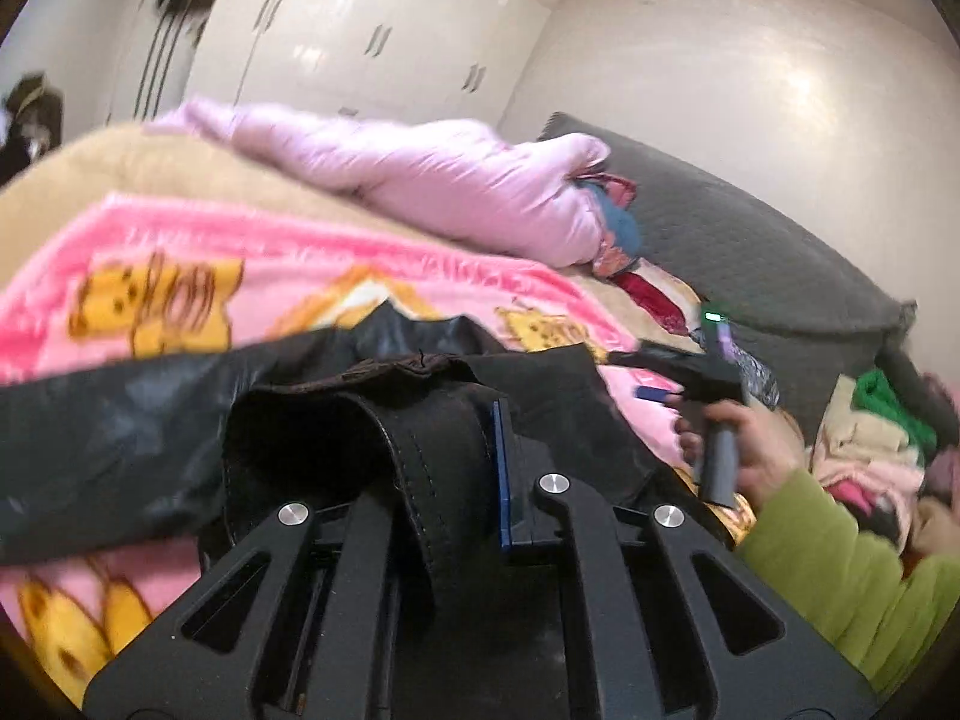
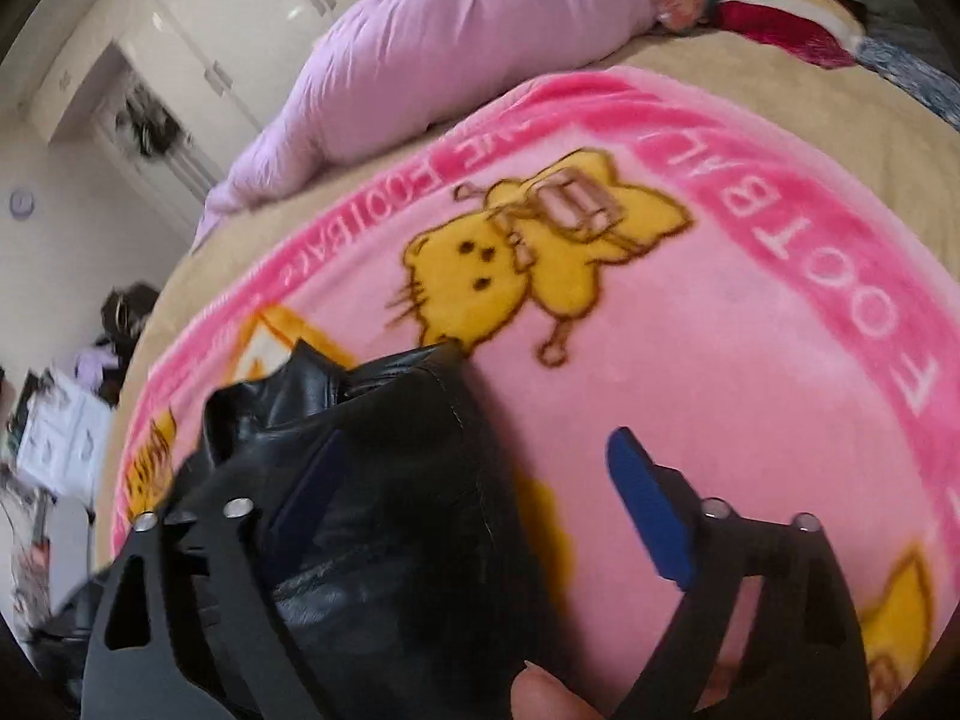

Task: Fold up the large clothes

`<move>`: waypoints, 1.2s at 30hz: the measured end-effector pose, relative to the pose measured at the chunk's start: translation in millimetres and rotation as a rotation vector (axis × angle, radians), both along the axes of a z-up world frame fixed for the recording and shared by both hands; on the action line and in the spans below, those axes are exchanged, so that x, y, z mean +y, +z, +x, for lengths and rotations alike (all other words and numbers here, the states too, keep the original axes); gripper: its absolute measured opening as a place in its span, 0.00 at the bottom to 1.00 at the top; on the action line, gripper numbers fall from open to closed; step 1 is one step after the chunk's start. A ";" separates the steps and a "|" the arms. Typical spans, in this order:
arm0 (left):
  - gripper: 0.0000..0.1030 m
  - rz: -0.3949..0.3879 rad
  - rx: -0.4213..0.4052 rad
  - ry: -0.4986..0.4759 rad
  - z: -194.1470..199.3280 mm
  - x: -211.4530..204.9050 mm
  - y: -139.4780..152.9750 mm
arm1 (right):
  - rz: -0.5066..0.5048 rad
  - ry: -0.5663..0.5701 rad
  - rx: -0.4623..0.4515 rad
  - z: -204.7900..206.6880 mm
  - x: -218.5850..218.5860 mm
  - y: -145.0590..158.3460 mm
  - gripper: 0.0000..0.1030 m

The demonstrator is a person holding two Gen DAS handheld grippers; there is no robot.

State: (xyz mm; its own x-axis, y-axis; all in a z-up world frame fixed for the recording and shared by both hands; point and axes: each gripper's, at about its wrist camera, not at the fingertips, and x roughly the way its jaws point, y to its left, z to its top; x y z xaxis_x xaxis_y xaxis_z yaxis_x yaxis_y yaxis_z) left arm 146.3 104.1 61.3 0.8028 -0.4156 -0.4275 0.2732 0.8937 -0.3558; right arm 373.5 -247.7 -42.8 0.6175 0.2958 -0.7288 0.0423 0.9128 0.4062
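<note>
Glossy black garment (image 1: 372,420) (fleecy pink blanket (image 2: 690,360))

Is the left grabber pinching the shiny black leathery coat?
Touching. The left wrist view shows the left gripper shut on a stitched edge of the shiny black leathery coat, which sits squeezed against its blue pad with no gap.

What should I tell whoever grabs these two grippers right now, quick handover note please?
Left gripper: shut on a stitched edge of the black jacket.
Right gripper: open, jaws astride another part of the jacket, one pad against it, not yet clamped.
Jacket: bunched on the pink cartoon blanket on the bed; lilac puffer coat lies beyond, untouched.
Done: one hold taken.
Left: close the right gripper, spread the jacket flat, fold it.
</note>
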 end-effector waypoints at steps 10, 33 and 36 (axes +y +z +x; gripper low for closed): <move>0.02 0.107 -0.003 0.023 9.3 -5.7 -15.3 | -0.002 0.123 0.045 22.8 13.2 -26.2 0.22; 0.11 0.073 0.264 0.067 40.6 18.6 -88.6 | -0.046 0.007 -0.099 -18.1 -23.0 5.1 0.47; 0.14 0.067 0.266 0.066 38.5 18.5 -83.9 | -0.069 0.041 -0.127 -35.0 -14.2 17.7 0.47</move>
State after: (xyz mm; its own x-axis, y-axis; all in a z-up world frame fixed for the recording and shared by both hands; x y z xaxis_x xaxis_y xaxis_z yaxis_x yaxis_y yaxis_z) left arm 184.7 122.6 -22.7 0.6829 -0.3302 -0.6517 0.1186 0.9303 -0.3471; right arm 338.5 -261.9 -25.2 0.6946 0.2743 -0.6651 -0.0432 0.9387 0.3420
